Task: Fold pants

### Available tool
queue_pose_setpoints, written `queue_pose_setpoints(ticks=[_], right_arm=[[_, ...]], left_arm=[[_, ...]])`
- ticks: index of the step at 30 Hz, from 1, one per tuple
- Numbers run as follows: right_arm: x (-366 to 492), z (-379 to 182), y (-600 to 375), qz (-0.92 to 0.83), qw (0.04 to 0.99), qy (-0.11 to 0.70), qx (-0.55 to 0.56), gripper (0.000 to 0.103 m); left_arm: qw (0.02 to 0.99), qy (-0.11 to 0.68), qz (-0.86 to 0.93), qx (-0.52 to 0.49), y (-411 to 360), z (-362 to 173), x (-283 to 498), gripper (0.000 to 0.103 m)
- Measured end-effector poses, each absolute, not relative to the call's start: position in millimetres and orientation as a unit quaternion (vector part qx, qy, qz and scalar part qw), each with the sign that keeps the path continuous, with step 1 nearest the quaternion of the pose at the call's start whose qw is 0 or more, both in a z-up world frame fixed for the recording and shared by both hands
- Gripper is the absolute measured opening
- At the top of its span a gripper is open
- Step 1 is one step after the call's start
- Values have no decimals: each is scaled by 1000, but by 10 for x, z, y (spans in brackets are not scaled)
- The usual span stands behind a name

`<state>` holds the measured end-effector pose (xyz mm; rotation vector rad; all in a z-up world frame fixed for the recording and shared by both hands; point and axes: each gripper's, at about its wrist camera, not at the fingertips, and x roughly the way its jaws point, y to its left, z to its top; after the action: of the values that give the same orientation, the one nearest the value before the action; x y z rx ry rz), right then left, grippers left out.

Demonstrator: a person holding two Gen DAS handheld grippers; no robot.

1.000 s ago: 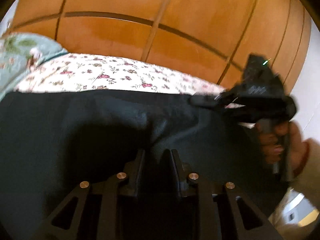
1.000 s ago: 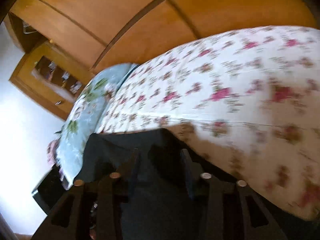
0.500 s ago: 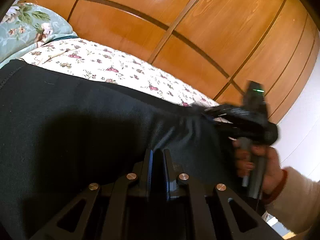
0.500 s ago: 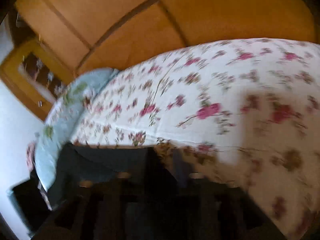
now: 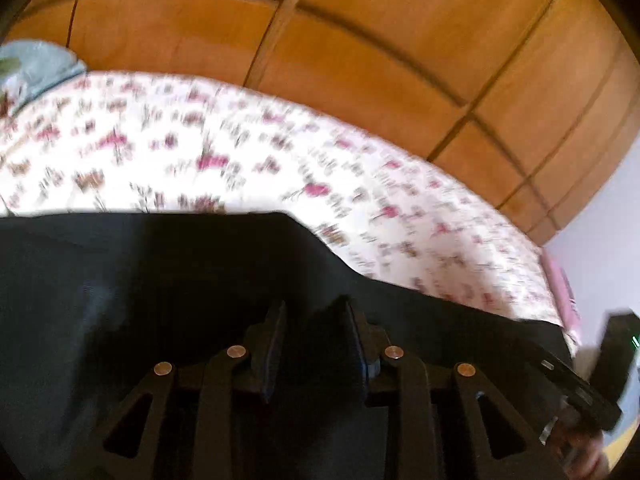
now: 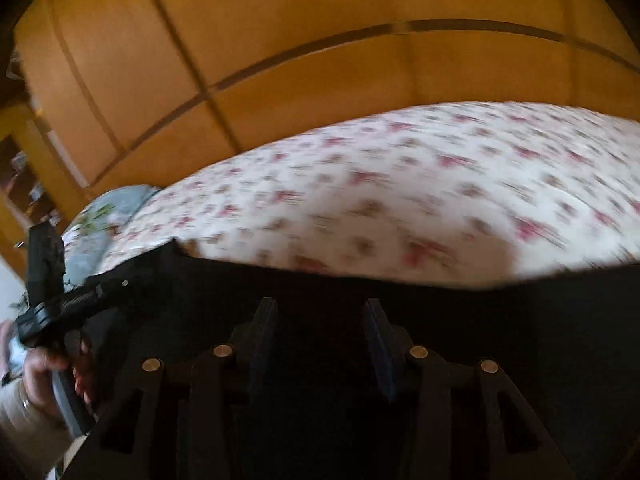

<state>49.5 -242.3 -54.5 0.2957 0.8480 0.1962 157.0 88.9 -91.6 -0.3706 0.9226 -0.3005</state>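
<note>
Black pants (image 5: 160, 280) lie spread on a floral bed sheet (image 5: 240, 168) and fill the lower half of both views (image 6: 480, 320). My left gripper (image 5: 314, 312) is open over the dark cloth, with nothing seen between its fingers. My right gripper (image 6: 320, 308) is open wide just above the pants. The right gripper also shows at the lower right edge of the left wrist view (image 5: 576, 384). The left gripper shows at the left edge of the right wrist view (image 6: 76, 300), held by a hand. Both views are blurred by motion.
Wooden wardrobe panels (image 5: 360, 40) stand behind the bed. A pale blue floral pillow (image 5: 32, 64) lies at the bed's far left and shows in the right wrist view (image 6: 100, 216). A white wall (image 5: 600, 264) is at the right.
The left gripper was shut on the pants half a second ago and is now open. The right gripper has opened too. Both have pulled back toward the near edge of the pants.
</note>
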Motion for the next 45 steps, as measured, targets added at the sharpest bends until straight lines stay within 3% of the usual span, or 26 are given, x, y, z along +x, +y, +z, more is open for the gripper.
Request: queue_pose_setpoints(ticks=[6,10,18,23,29,38,39,42,45], right_arm=[[101,-696,-3137,21,899,387,202,44],[-187,-596,-3475,-8,905,345,250,55],[-1037,-377,-4272,-148,894,238,350,55],[-1411,-465,-4652,-227,862,218,397,55],[-1348,-842,-4996,-191,826,227,480,55],[-1152,-948,-5079,-128,841,176,494,54],[-1123,-951,-5087,-126,841,176,497,50],[-1025,-962,-5116,-126,833,193,503,20],[-1052,-947,-5117,-122,818,182,532,17]], left_arm=[[871,415,-160,-206,988,-977,1482,29],[877,403,-159,-205,992,-966,1420,29],[877,393,-161,-226,1045,-963,1383,29],[873,388,-164,-246,1098,-979,1373,29],[872,384,-165,-257,1126,-986,1361,29],[869,385,-167,-260,1132,-1006,1372,29],[869,385,-167,-261,1133,-1007,1372,29],[869,385,-169,-263,1138,-1009,1372,30],[867,384,-171,-266,1150,-1014,1376,30]])
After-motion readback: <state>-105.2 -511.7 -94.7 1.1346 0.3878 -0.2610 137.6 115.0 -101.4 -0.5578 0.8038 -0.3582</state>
